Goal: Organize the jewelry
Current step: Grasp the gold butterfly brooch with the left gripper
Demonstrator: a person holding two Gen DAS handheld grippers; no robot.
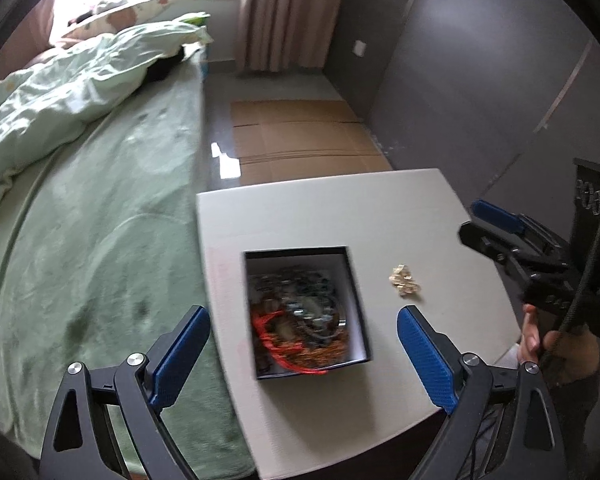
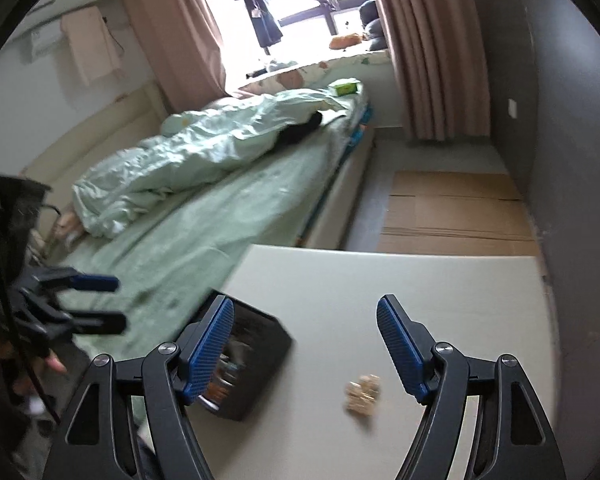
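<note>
A black open box on a white table holds a tangle of jewelry, with red and orange strands at its near side. A small gold piece of jewelry lies loose on the table right of the box. My left gripper is open and empty above the box's near end. In the right wrist view the box is at lower left and the gold piece lies between the fingers of my open, empty right gripper. The right gripper also shows in the left wrist view.
A bed with a green sheet and rumpled duvet borders the table's left side. Flattened cardboard lies on the floor beyond the table. A grey wall runs along the right. Pink curtains hang at the window.
</note>
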